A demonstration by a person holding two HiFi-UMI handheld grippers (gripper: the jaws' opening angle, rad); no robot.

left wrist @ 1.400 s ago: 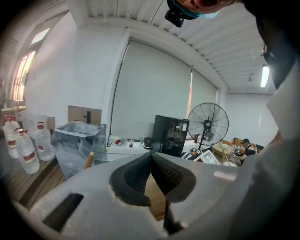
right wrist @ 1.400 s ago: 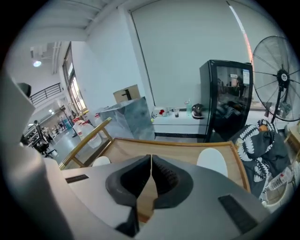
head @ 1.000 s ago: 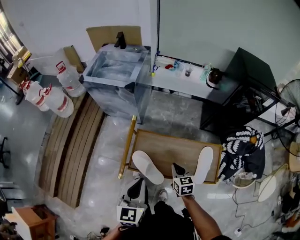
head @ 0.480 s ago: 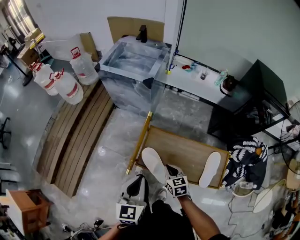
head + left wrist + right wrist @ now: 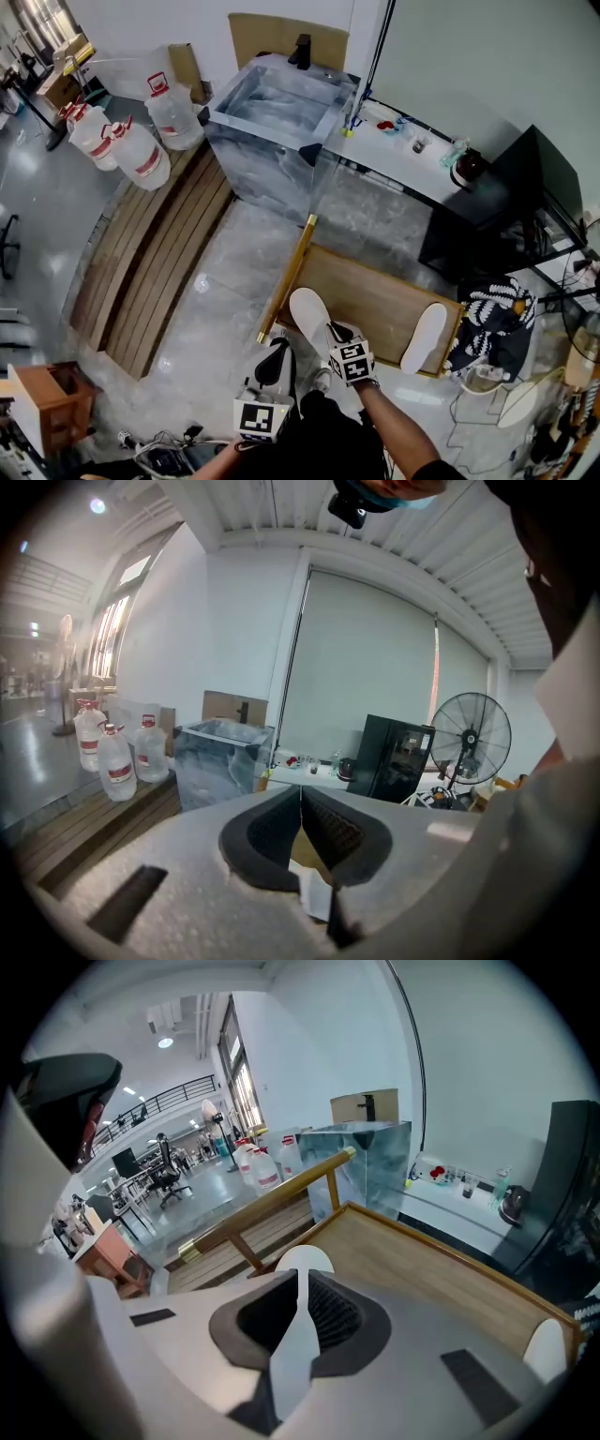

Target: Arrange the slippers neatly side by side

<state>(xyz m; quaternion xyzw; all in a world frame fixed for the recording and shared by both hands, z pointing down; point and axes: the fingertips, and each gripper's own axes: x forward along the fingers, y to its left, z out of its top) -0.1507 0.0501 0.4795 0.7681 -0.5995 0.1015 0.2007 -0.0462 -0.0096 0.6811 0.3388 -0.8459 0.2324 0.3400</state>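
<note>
while your right tongs point(image 5: 335, 332) clamp the near slipper point(image 5: 307, 312) at the platform's point(image 5: 375, 298) near edge, your left tongs point(image 5: 273, 354) sit closed, empty; second slipper point(image 5: 424, 337) well right, bare board between.

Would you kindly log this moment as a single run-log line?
right tool: shut on near slipper | left tool: shut, empty | far slipper: apart, wooden platform's other end | pair: not yet side by side

Open-plan office, office chairs point(image 5: 172, 1177), water jugs point(image 5: 141, 157)
</note>
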